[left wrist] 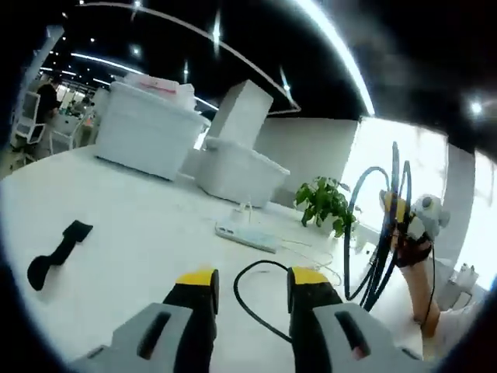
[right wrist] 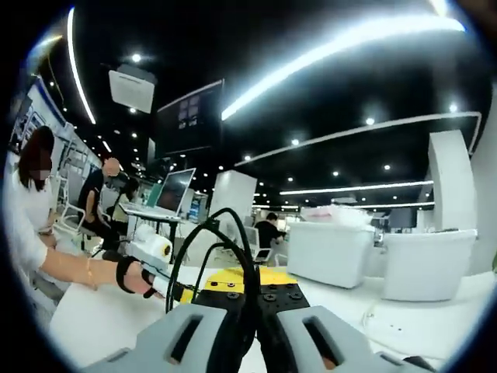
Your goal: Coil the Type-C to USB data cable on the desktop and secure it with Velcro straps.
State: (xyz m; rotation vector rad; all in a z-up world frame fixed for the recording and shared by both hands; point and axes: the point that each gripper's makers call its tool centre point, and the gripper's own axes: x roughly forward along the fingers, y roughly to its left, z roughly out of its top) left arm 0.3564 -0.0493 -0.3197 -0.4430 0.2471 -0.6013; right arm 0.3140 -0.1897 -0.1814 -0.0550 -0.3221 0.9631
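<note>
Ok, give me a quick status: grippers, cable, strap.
Right gripper shut on coiled cable, held off the table. Left gripper open, cable tail between its jaws. Velcro strap lying loose on table, not yet applied.

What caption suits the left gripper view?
Open hand-held gripper straddles black cable; Velcro strap lies on white desk.

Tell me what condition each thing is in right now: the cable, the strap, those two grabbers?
cable: black, looped into a coil, lifted off the table, one end trailing down to the left gripper
Velcro strap: lying flat on the white table, unused, apart from the cable
left gripper: open, cable end running between its jaws
right gripper: shut on the cable coil
power strip: lying on the table
</note>
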